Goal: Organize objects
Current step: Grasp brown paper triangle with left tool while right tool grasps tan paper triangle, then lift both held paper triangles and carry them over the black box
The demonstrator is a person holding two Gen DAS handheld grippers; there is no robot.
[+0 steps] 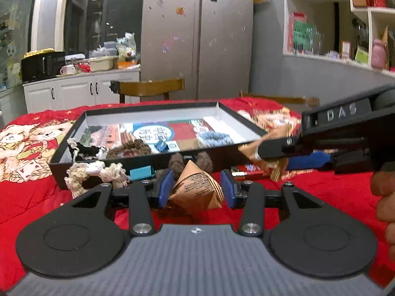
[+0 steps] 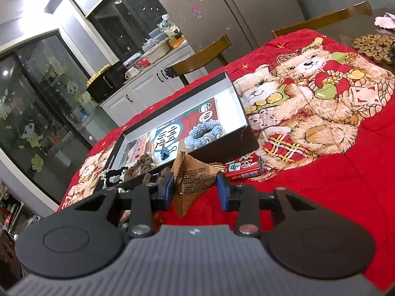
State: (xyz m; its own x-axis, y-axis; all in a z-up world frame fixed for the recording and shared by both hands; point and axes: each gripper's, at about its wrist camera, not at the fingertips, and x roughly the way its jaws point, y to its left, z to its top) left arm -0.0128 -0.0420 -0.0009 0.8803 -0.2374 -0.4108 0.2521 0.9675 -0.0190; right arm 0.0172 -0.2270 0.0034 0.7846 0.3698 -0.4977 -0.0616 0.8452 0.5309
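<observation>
A shallow black box (image 1: 148,159) with a white inside lies on the red bear blanket (image 1: 37,197); it also shows in the right wrist view (image 2: 246,143). In it lie a blue scrunchie (image 2: 202,133), a brown scrunchie (image 1: 130,148) and a blue binder clip (image 2: 165,154). My left gripper (image 1: 196,188) has its blue pads on either side of a brown pyramid snack packet (image 1: 196,190) on the blanket. My right gripper (image 2: 196,187) is shut on another brown snack packet (image 2: 195,180), held near the box's front wall; it shows in the left wrist view (image 1: 269,156).
A cream rope scrunchie (image 1: 93,172), a teal box (image 1: 139,172) and dark brown scrunchies (image 1: 205,161) lie by the box's front wall. A red packet (image 2: 243,169) lies to the right. Wooden chairs (image 1: 150,87) and a cabinet stand behind. Gold-wrapped sweets (image 2: 370,46) lie far right.
</observation>
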